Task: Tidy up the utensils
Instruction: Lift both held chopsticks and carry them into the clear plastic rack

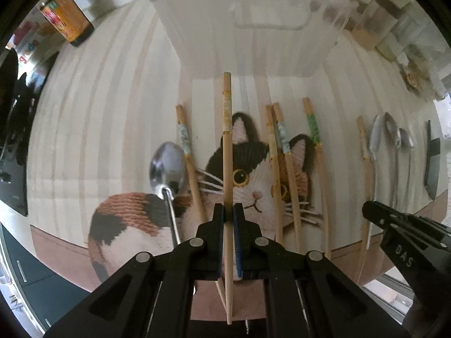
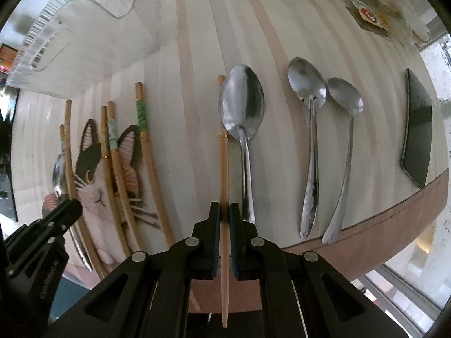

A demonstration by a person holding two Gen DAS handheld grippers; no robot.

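My left gripper is shut on a wooden chopstick with a gold band, held above the cat mat. Several chopsticks and a spoon lie on the mat. My right gripper is shut on another wooden chopstick, close beside a large spoon. Two more spoons lie right of it. The left gripper shows in the right wrist view, the right gripper in the left wrist view.
A dark knife lies at the far right near the table edge. A dish rack stands at the back. A jar is back left. Packets and clutter sit back right.
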